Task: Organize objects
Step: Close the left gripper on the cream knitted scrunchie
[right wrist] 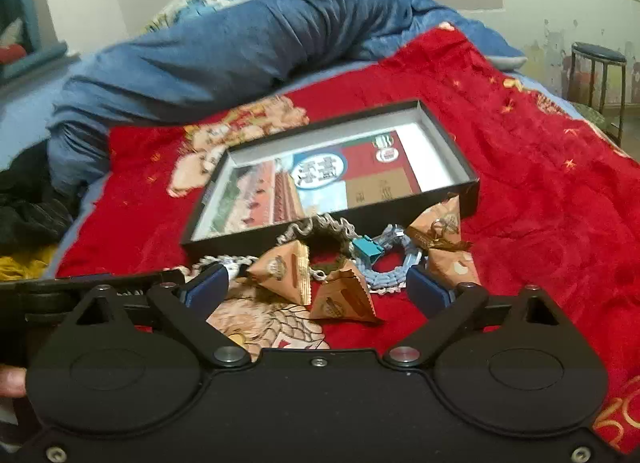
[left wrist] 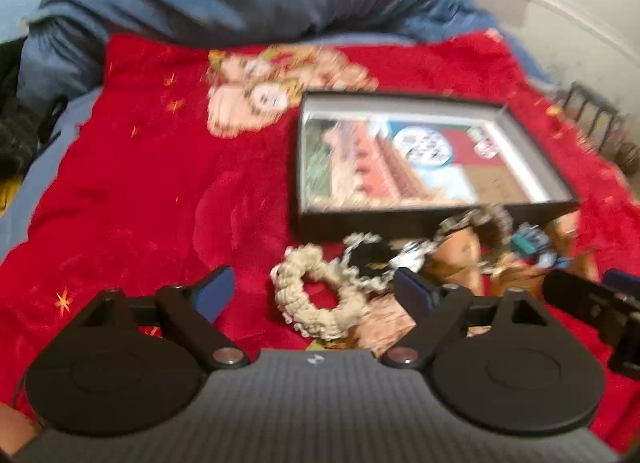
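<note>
Lying between the spread left claw (left wrist: 314, 289) fingers: a cream scrunchie (left wrist: 316, 295).

Red blanket (left wrist: 132, 191) left of box (left wrist: 400, 219) lies open; clutter (right wrist: 320, 263) crowds its front.

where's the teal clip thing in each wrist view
Left wrist: teal clip sits at right of centre, blurred, just below the black box's near right corner.
Right wrist: teal clip sits at centre, in front of the box's near wall, beside the light blue scrunchie.
Shared landmark: the black box.
</note>
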`<state>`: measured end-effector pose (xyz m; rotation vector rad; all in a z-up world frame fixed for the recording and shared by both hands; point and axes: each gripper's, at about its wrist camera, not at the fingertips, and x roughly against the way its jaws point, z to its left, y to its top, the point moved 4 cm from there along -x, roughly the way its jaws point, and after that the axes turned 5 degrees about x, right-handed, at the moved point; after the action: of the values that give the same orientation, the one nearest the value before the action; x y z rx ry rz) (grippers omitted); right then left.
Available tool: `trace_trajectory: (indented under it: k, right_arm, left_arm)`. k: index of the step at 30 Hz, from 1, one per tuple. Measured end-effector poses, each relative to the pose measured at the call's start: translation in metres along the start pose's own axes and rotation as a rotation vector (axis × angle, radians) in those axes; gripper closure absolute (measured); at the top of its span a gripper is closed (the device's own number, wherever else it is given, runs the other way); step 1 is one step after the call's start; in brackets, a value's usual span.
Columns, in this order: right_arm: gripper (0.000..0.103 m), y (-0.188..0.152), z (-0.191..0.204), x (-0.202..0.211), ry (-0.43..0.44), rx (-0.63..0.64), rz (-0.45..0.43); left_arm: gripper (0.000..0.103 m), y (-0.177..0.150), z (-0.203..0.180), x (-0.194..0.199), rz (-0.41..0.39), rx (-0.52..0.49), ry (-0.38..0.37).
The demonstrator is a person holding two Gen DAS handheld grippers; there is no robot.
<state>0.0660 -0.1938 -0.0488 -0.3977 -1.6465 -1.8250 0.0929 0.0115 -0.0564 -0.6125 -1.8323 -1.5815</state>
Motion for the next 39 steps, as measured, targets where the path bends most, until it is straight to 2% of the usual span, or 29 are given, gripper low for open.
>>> trace_trajectory:
  k: [1,3,5,7,10,11,12,13,15,19,22,24,27,31,36,39]
  right_arm:
    - [0.015,-0.001,-0.001,-0.008,-0.003,-0.003,0.013]
    - [0.025,-0.004,-0.005,-0.025,0.003,-0.028,0.043]
    - [0.032,-0.007,-0.009,-0.038,0.021,-0.054,0.067]
    - [0.038,-0.010,-0.011,-0.051,0.035,-0.073,0.090]
    - [0.039,-0.015,-0.011,-0.063,-0.002,-0.064,0.113]
    - [0.043,-0.017,-0.011,-0.066,-0.015,-0.065,0.122]
    - [0.046,-0.019,-0.012,-0.068,-0.020,-0.070,0.128]
    - [0.046,-0.019,-0.012,-0.068,-0.024,-0.075,0.129]
    - [0.048,-0.020,-0.013,-0.067,-0.024,-0.087,0.128]
    - [0.055,-0.024,-0.018,-0.067,-0.030,-0.155,0.130]
    - [0.058,-0.024,-0.023,-0.064,-0.034,-0.190,0.121]
    - [0.060,-0.025,-0.021,-0.061,-0.045,-0.179,0.123]
    - [0.061,-0.024,-0.019,-0.055,-0.055,-0.174,0.112]
    - [0.062,-0.022,-0.020,-0.048,-0.059,-0.190,0.092]
    - [0.062,-0.021,-0.017,-0.039,-0.026,-0.206,0.060]
    - [0.062,-0.019,-0.014,-0.032,-0.001,-0.206,0.036]
  left_arm:
    - [0.026,-0.002,0.001,-0.008,0.019,0.013,0.006]
    - [0.037,-0.006,0.004,-0.022,0.065,0.047,0.013]
    - [0.037,-0.010,0.005,-0.032,0.085,0.074,0.018]
    - [0.034,-0.011,0.006,-0.036,0.067,0.094,0.045]
    - [0.033,-0.012,0.003,-0.039,0.052,0.087,0.062]
    - [0.035,-0.013,0.001,-0.038,0.049,0.083,0.061]
    - [0.045,-0.013,0.000,-0.038,0.050,0.084,0.057]
    - [0.059,-0.014,-0.002,-0.038,0.055,0.083,0.049]
    - [0.066,-0.015,-0.005,-0.037,0.061,0.080,0.030]
    - [0.087,-0.017,-0.006,-0.029,0.051,0.092,0.030]
    - [0.088,-0.020,-0.005,-0.019,0.048,0.118,0.020]
    - [0.088,-0.021,-0.008,-0.015,0.046,0.094,0.006]
    - [0.088,-0.024,-0.016,-0.008,0.017,0.032,0.022]
    - [0.088,-0.025,-0.019,-0.004,0.014,0.013,0.038]
    - [0.088,-0.026,-0.015,-0.008,0.052,0.037,0.016]
    - [0.088,-0.026,-0.013,-0.004,0.035,0.047,0.026]
